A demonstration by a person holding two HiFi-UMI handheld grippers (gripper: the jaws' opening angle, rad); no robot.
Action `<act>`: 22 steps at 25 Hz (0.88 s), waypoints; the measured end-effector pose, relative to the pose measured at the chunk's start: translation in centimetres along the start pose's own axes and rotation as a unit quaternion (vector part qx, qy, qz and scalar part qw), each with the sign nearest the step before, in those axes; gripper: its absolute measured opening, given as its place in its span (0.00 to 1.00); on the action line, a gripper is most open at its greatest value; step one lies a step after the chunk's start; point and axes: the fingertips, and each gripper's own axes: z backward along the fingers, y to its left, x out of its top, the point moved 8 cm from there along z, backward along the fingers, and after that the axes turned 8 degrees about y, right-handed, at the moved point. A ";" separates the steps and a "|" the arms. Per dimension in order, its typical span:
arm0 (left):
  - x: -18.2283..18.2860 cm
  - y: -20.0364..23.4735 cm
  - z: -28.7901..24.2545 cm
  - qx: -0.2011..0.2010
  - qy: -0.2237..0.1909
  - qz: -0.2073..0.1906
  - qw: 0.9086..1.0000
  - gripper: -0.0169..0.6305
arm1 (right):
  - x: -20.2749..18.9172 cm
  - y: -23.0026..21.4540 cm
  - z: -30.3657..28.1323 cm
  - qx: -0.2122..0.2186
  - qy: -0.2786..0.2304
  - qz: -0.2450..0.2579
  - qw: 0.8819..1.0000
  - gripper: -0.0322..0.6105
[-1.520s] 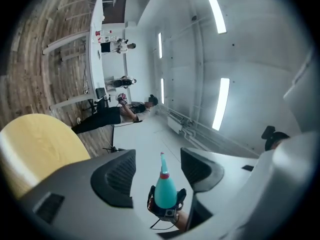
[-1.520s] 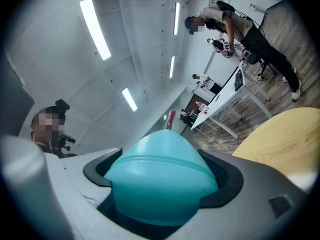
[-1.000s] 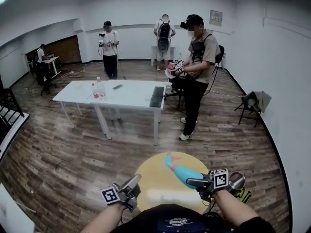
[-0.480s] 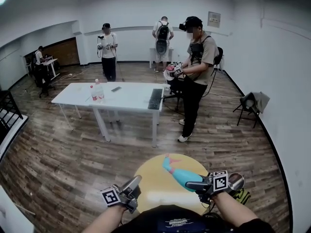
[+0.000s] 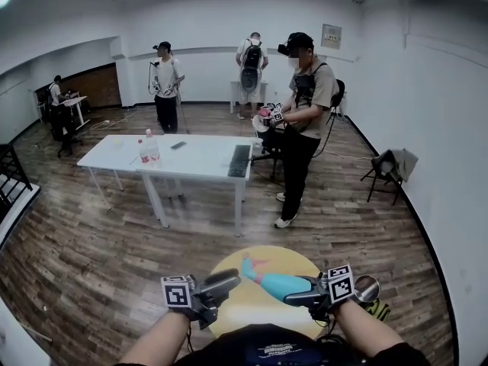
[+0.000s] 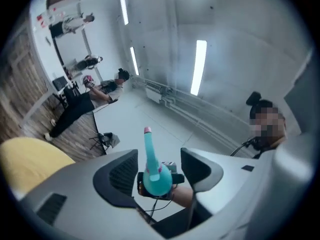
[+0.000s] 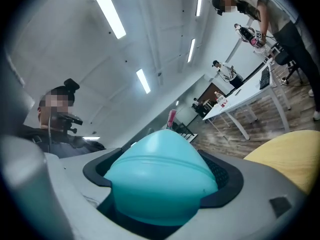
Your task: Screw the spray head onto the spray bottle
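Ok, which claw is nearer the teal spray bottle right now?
Right. The right claw is clamped on the spray bottle at its wide body. The left claw, whose jaws have just been opening and are empty, sits apart from it, facing its narrow end.

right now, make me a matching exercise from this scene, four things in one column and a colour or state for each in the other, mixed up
1 left claw
2 right claw
3 spray bottle
4 round table

A yellow
B teal
C open, empty
D shut on spray bottle

Pairs: 1-C, 2-D, 3-B, 4-A

Note: the left claw's jaws have just been opening, with nothing between them.
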 end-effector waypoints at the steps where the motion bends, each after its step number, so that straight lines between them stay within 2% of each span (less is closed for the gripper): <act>1: 0.0 0.0 -0.1 -0.009 -0.004 0.012 1.000 0.46 | -0.2 0.0 0.1 -0.005 0.006 0.000 1.000 0.80; 3: -0.5 -0.2 -0.6 -0.004 0.006 0.016 1.000 0.46 | -0.9 0.6 -0.4 -0.008 0.031 0.005 0.999 0.80; 7: -2.3 -0.6 -2.8 0.012 0.083 -0.023 0.996 0.39 | -2.1 2.1 -3.2 0.003 0.100 0.029 0.995 0.81; 8: -2.6 -0.5 -3.2 0.016 0.098 -0.034 0.995 0.21 | -2.3 2.2 -3.6 0.005 0.110 0.033 0.993 0.81; 9: -2.9 -0.5 -3.4 0.018 0.105 -0.038 0.994 0.10 | -2.4 2.1 -3.8 0.006 0.114 0.034 0.993 0.81; 12: -3.4 -0.4 -2.9 0.008 0.099 -0.015 0.995 0.09 | -2.0 1.9 -3.4 0.006 0.089 0.024 0.996 0.81; 14: -3.1 -0.4 -2.0 0.001 0.068 0.012 0.998 0.09 | -1.3 1.5 -2.6 -0.013 0.062 0.020 0.998 0.81; 16: -2.1 0.1 -0.1 0.000 0.008 0.045 0.999 0.09 | -0.8 0.6 -0.8 -0.047 0.029 0.015 0.998 0.80; 18: -1.0 0.7 2.3 0.001 -0.063 0.070 0.996 0.09 | -0.6 -0.6 1.8 -0.076 -0.023 -0.005 0.997 0.80; 19: -0.6 0.9 3.4 0.002 -0.095 0.078 0.992 0.09 | -0.7 -1.2 3.2 -0.086 -0.058 -0.022 0.994 0.80; 22: -0.2 1.5 5.9 0.016 -0.155 0.096 0.983 0.09 | -1.3 -2.8 6.8 -0.086 -0.183 -0.087 0.975 0.64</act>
